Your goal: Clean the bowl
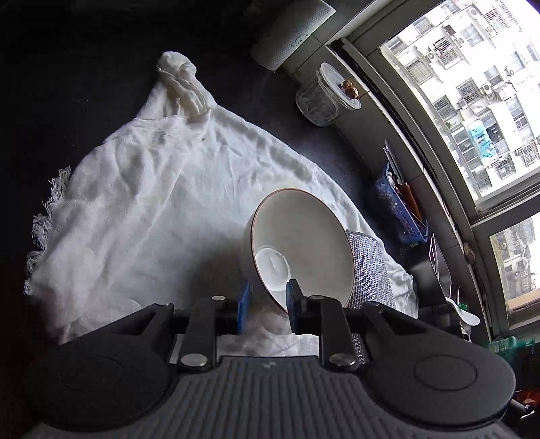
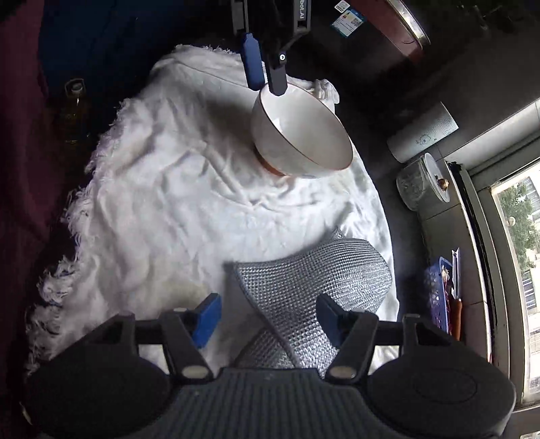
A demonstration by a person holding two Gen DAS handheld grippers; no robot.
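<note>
A white bowl with a thin brown rim is tilted up on its foot on a white cloth. My left gripper is shut on the bowl's near rim, one pad inside and one outside. In the right wrist view the bowl shows at the far side with the left gripper clamped on its rim. A silver mesh scouring cloth lies on the white cloth. My right gripper is open, its blue pads on either side of the scouring cloth's near part.
A glass jar with a lid and a paper towel roll stand near the window sill. A blue basket with utensils sits by the window. An oil bottle stands left of the cloth.
</note>
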